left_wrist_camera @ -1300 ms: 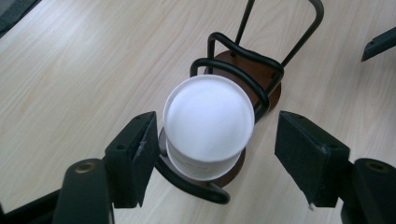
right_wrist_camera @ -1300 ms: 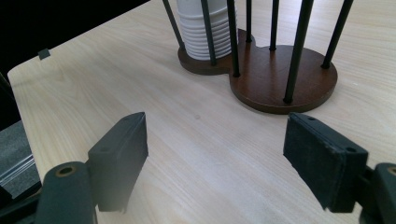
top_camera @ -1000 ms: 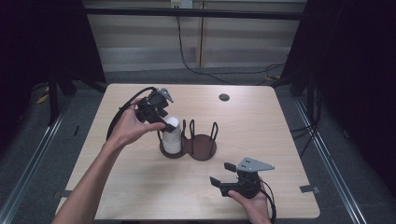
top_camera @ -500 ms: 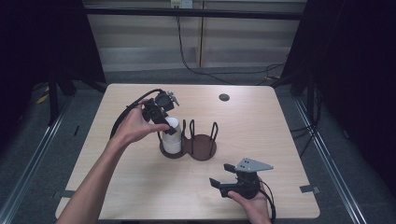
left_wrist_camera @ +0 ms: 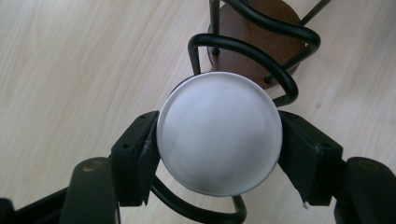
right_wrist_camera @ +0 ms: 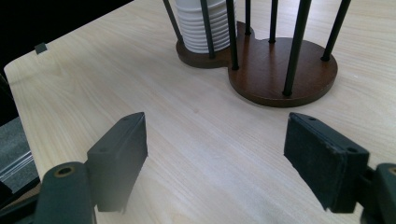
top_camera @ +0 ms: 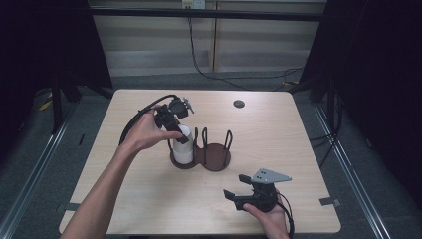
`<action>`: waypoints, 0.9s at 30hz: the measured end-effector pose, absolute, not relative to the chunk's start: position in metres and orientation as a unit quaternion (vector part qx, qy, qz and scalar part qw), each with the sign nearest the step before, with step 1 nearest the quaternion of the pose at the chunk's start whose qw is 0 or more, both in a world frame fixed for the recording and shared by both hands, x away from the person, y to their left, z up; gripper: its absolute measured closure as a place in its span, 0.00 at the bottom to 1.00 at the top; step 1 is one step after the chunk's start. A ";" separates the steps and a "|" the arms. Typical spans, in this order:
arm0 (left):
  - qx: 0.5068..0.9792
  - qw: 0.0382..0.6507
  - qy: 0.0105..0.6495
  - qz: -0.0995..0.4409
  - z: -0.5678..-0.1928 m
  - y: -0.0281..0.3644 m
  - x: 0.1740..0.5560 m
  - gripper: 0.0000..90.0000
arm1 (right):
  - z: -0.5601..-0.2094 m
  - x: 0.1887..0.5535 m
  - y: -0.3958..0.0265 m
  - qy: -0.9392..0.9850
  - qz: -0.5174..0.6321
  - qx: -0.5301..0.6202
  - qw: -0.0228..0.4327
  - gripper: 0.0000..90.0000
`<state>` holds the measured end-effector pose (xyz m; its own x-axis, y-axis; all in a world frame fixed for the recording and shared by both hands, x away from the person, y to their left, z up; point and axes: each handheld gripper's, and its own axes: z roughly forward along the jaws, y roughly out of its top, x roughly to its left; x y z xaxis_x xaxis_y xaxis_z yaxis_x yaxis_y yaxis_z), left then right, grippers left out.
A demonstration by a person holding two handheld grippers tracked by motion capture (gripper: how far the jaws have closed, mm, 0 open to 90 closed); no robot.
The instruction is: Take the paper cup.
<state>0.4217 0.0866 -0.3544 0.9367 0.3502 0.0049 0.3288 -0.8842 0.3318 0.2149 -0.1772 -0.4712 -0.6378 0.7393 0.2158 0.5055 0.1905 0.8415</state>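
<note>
The left gripper comes down from above onto the stack of white ribbed paper cups that stands upside down in the left-hand bay of the dark brown wooden double holder with black wire uprights. Its jaws have just been closing in, and the stack's top cup is between them. In the left gripper view the flat white round bottom of the top cup sits squarely between the two black pads, one pressing at its nine o'clock edge and the other at its three o'clock edge, so the claw is pinching the cup. The person's left hand wraps the gripper body, its black cable looping out toward the ten o'clock side of the pale wooden table.

The holder stands about at the middle of the table; the cup stack fills its nine o'clock bay, while the three o'clock bay shows its bare brown base.

The right gripper rests low near the table's five o'clock edge, held by the right hand, well apart from the holder. Its jaws are spread with only table between them, pointing toward the holder and the ribbed stack at about twelve o'clock in its own view.

A small dark round disc lies toward the table's far edge, at about one o'clock from the holder.
</note>
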 end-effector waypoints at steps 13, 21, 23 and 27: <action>0.972 0.154 0.179 0.018 -0.356 0.087 0.425 0.38 | -0.471 0.215 -0.178 0.760 0.488 0.410 0.122 0.23; 0.971 0.159 0.178 0.018 -0.349 0.089 0.424 0.39 | -0.471 0.215 -0.177 0.760 0.488 0.411 0.121 0.23; 0.970 0.163 0.180 0.019 -0.347 0.088 0.423 0.39 | -0.472 0.215 -0.177 0.761 0.488 0.411 0.121 0.23; 0.972 0.158 0.173 0.024 -0.341 0.087 0.423 0.39 | -0.471 0.215 -0.177 0.761 0.488 0.411 0.120 0.23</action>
